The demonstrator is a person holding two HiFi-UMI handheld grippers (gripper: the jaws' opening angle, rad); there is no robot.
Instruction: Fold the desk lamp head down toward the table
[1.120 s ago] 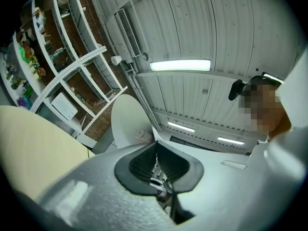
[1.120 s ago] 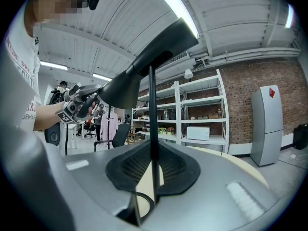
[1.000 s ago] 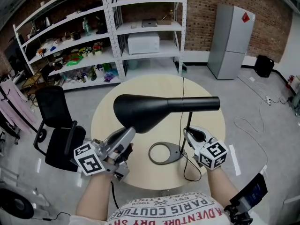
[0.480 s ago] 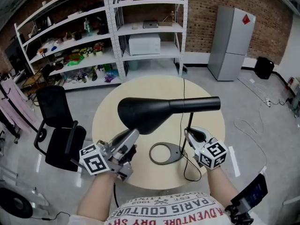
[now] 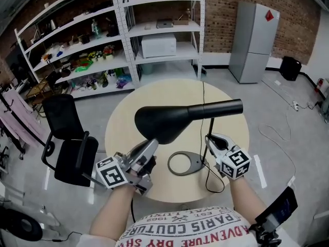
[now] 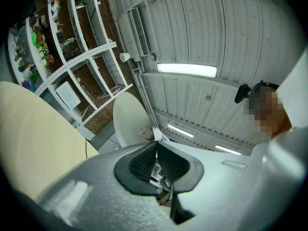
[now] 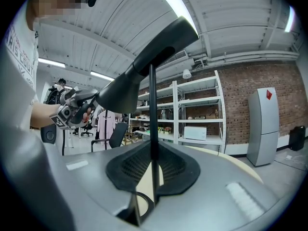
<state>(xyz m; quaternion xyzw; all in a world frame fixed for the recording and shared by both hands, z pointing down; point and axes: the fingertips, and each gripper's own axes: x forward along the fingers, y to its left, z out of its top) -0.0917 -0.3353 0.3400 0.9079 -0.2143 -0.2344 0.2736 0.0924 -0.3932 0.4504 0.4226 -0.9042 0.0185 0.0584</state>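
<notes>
Head view looks steeply down; close level view from right tool shares lamp.

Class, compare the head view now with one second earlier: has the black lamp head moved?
Yes. The lamp head has tipped slightly: its wide end now sits lower and nearer the ring base, which stays put on the table.

You are working under bright, even light from ceiling strip lights that are glaring white, while fisheye distortion is bending the shelves and darkening every view's corners.
</notes>
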